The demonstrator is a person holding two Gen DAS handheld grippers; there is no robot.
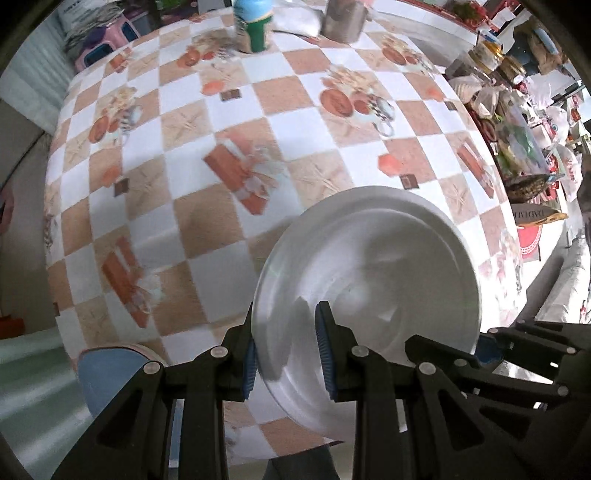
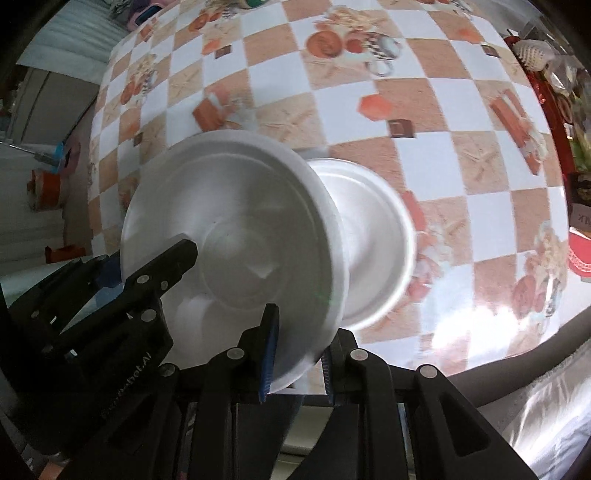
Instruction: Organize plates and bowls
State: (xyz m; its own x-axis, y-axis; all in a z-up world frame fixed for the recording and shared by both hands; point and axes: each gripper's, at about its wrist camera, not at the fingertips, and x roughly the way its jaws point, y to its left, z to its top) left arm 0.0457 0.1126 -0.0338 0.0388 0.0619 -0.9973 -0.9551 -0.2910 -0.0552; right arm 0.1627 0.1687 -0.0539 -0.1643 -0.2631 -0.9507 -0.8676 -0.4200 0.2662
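The left gripper [image 1: 288,354] is closing its blue pads on the near rim of a white plate [image 1: 369,288], one pad under the rim and one inside it, so the jaws are standing only a rim's thickness apart. The right gripper [image 2: 299,358] is pinching the same plate [image 2: 229,236] on its other edge, jaws likewise nearly closed on the rim. Between them the plate is hanging tilted above the bench [image 1: 229,122], over its near edge, apparently not resting on the checked cloth.

Just beyond the plate in the right wrist view, a white bowl [image 2: 373,229] is sitting on the bench, partly hidden behind the plate's edge; whether the two are touching cannot be told. Farther off, at the far side of the bench, a green bottle [image 1: 255,26] and a metal container [image 1: 343,18] are standing well apart from the work.

The plate is looking stiff, smooth and glossy, probably ceramic or melamine, so it is likely slippery under the pads and may chip if dropped. The rim is the sensible place to hold it, with the pads seated well over the lip rather than on its very edge. The bowl looks deeper and would probably want a grip across its wall.
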